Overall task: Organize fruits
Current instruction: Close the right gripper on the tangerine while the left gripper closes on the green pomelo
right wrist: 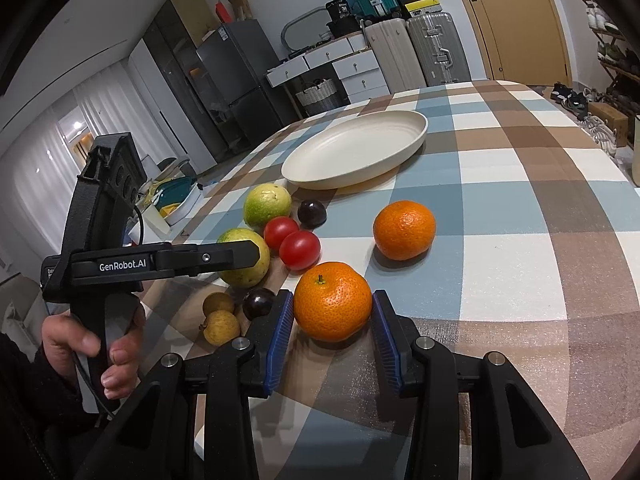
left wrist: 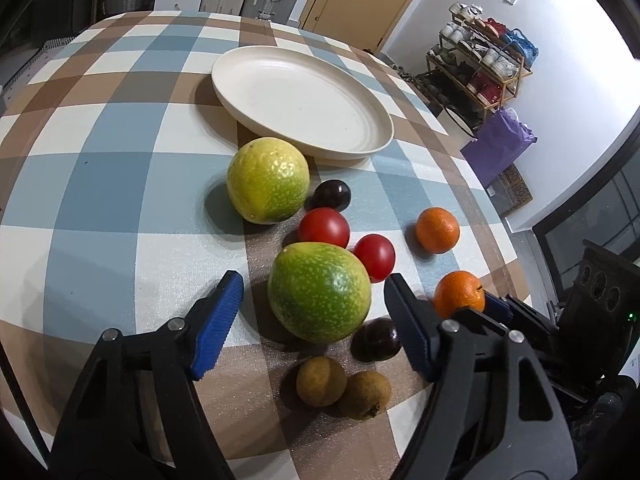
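On the checked tablecloth point(left wrist: 100, 184) sits the cream plate point(left wrist: 300, 100), bare, at the far side of the fruit cluster. Left gripper point(left wrist: 314, 300) comes in low, tilted down, jaws spread wide either side of the big green fruit point(left wrist: 319, 292) with clear gaps on both sides, gripping nothing. Seen from the right wrist, a hand point(right wrist: 92, 348) is wrapped round that gripper's handle, and the white lettering on its arm reads "GenRobot.AI". Right gripper point(right wrist: 332, 328) lies nearly level with the table, blue pads point(right wrist: 280, 336) bracketing the near mandarin point(right wrist: 333, 300); the left pad looks to be touching the peel, the right one just beside it, so a firm grip I cannot confirm. Second green fruit point(left wrist: 268, 180) lies just in front of the plate. Far mandarin point(right wrist: 404, 230) sits alone, apart. Two tomatoes point(left wrist: 324, 228) touch each other mid-cluster. Dark plums point(left wrist: 331, 195) and two brown longans point(left wrist: 321, 381) fill out the group.
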Demonstrator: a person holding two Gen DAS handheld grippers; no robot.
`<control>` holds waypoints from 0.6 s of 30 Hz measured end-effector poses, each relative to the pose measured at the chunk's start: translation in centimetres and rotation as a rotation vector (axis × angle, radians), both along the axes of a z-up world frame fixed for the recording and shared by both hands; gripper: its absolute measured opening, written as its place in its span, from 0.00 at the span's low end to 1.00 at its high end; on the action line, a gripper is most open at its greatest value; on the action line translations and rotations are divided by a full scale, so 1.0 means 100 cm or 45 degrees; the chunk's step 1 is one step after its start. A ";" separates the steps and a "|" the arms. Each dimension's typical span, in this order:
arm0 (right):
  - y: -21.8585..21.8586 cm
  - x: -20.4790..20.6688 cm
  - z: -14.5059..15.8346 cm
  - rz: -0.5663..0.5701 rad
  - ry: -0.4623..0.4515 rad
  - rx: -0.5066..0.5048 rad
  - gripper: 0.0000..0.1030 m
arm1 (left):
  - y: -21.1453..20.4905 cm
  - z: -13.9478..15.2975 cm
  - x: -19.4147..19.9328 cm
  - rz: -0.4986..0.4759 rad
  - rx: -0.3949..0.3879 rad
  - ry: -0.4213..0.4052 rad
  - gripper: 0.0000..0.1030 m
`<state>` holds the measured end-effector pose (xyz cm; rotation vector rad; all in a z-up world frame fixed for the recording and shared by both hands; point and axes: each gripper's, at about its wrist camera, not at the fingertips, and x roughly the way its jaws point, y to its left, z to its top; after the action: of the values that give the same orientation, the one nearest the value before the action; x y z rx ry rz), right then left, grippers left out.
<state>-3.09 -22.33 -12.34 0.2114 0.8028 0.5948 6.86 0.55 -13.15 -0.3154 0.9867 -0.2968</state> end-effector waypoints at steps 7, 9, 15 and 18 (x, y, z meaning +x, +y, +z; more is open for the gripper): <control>-0.001 -0.001 0.002 -0.004 -0.010 -0.001 0.39 | 0.003 0.001 -0.003 -0.021 -0.042 -0.019 0.46; 0.000 -0.001 0.002 -0.004 -0.009 -0.003 0.39 | 0.003 0.002 -0.004 -0.026 -0.049 -0.025 0.46; 0.000 -0.001 0.002 -0.005 -0.009 -0.004 0.39 | 0.008 0.002 -0.005 -0.021 -0.081 -0.024 0.46; 0.000 -0.002 0.001 -0.006 -0.008 -0.007 0.39 | 0.009 0.002 -0.005 -0.023 -0.088 -0.024 0.46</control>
<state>-3.25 -22.35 -12.21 0.2066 0.7976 0.5885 6.37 1.45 -12.92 -0.3661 0.9627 -0.3506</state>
